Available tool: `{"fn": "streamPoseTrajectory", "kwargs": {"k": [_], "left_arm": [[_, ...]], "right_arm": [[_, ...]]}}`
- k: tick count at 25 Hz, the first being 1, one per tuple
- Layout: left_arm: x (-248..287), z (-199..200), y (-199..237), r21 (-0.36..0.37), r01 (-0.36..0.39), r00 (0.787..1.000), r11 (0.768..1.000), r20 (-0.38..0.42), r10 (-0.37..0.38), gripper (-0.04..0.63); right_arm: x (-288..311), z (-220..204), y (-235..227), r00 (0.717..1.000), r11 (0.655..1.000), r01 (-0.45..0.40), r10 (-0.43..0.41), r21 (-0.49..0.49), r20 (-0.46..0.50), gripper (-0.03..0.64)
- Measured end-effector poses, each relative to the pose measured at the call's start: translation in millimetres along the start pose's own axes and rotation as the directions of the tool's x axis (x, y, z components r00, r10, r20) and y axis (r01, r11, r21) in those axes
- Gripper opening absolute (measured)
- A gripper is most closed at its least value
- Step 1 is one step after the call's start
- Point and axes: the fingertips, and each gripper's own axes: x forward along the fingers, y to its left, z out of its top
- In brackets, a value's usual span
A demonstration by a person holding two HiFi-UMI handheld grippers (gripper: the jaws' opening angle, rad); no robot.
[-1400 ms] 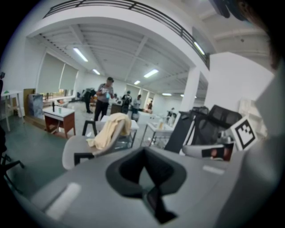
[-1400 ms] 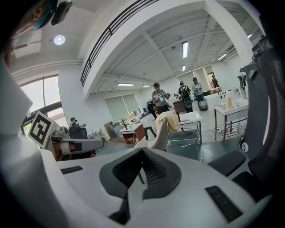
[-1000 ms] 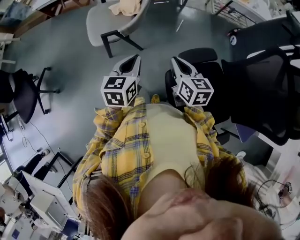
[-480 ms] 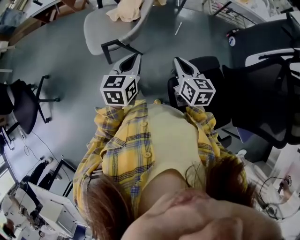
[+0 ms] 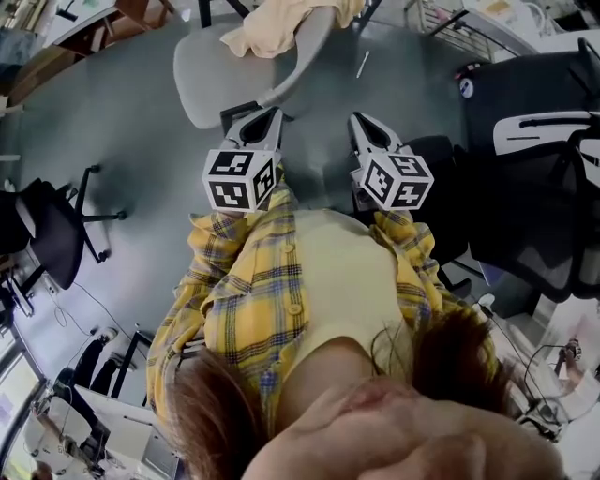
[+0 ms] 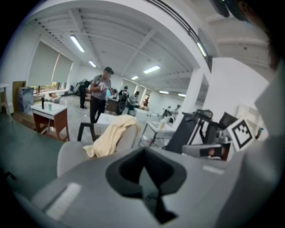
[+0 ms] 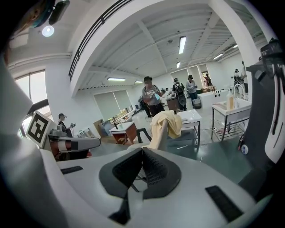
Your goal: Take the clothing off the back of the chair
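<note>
Both pairs of jaws are closed with nothing between them. The left gripper [image 5: 271, 115] [image 6: 143, 155] has its dark pads meeting along one line. The right gripper [image 7: 142, 152] [image 5: 357, 119] has its ribbed pads pressed together the same way. Both point toward the grey chair [image 5: 208, 67] [image 6: 67, 154] [image 7: 163, 137] and stop short of it, touching neither it nor the garment.

In the head view the left gripper's tip lies just below the chair's seat edge, near its dark leg. The right gripper sits to the right of the chair, over bare floor.

The clothing [image 5: 281, 22] [image 6: 111, 135] [image 7: 167, 121], a pale yellow garment, is draped over the top of the chair's back. It hangs down both sides, with a fold trailing toward the seat. In the right gripper view the chair back stands edge-on and the cloth caps it.

A person [image 6: 99, 95] [image 7: 151, 95] stands behind the chair, and a white table [image 7: 192, 116] is close behind it too. A small wooden-framed table [image 6: 49, 115] is to the chair's left in the left gripper view. A thin white stick [image 5: 361, 64] lies on the floor just right of the chair. A black office chair [image 5: 536, 178] stands farther right of it, and another black chair [image 5: 47, 217] is well off to its left. The wearer's yellow plaid shirt [image 5: 246, 292] fills the near side, below the chair in the head view.
</note>
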Motion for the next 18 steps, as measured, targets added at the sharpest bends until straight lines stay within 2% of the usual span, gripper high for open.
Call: {"fn": "streamPoseTrajectory", "kwargs": {"k": [6, 18], "left_arm": [[3.1, 10.7, 49.1, -0.004, 0.02, 1.0, 1.0, -0.015, -0.02, 0.003], [12.3, 23.3, 110.8, -0.004, 0.035, 0.999, 0.999, -0.032, -0.035, 0.003]], "right_arm": [[42.0, 10.2, 25.2, 1.0, 1.0, 0.022, -0.022, -0.002, -0.015, 0.014], [94.3, 40.2, 46.5, 0.998, 0.998, 0.06, -0.06, -0.008, 0.011, 0.014]]}}
